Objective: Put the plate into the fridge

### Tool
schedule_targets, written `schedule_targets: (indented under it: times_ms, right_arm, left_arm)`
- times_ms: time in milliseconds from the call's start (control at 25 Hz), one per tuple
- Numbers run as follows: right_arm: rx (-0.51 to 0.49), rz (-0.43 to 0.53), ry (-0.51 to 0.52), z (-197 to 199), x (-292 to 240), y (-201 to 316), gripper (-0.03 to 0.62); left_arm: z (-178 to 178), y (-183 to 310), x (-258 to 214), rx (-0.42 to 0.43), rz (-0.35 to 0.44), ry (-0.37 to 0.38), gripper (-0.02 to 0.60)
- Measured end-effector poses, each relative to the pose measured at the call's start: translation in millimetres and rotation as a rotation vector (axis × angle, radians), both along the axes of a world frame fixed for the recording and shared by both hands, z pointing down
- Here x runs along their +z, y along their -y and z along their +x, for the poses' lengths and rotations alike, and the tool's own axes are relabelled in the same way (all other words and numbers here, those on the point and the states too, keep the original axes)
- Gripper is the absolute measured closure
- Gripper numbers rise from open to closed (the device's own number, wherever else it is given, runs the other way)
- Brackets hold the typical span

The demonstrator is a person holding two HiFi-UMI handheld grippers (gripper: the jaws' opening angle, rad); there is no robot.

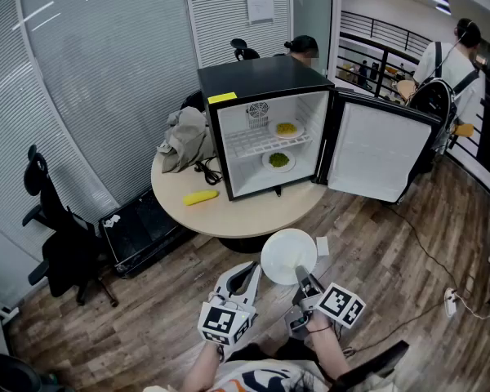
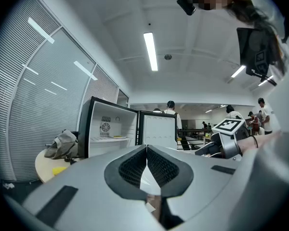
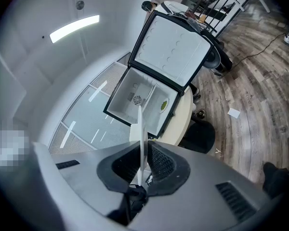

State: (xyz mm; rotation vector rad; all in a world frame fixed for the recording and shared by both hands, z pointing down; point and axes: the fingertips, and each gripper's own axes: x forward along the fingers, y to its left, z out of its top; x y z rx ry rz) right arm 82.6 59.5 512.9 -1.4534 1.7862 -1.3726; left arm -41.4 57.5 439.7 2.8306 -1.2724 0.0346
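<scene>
White plate (image 1: 287, 256) is clamped edge-on between the jaws of the right gripper (image 3: 145, 163); those of the left gripper (image 2: 147, 163) are pressed together, empty, with the open mini fridge (image 1: 261, 76) ahead.

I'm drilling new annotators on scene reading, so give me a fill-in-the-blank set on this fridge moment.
The white plate is clamped in the ___ gripper.
The fridge on the round table has its door ___.
The lower plate inside holds ___ food.
Missing: right; open; green.
</scene>
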Motion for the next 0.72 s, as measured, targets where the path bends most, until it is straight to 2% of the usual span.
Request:
schedule_targets:
  times_ms: [720]
  right_arm:
    - [-0.048,-0.012,-0.028,37,6,31,0.562]
  left_arm:
    - [33,24,7,-0.05,-0.022,0.012,0.568]
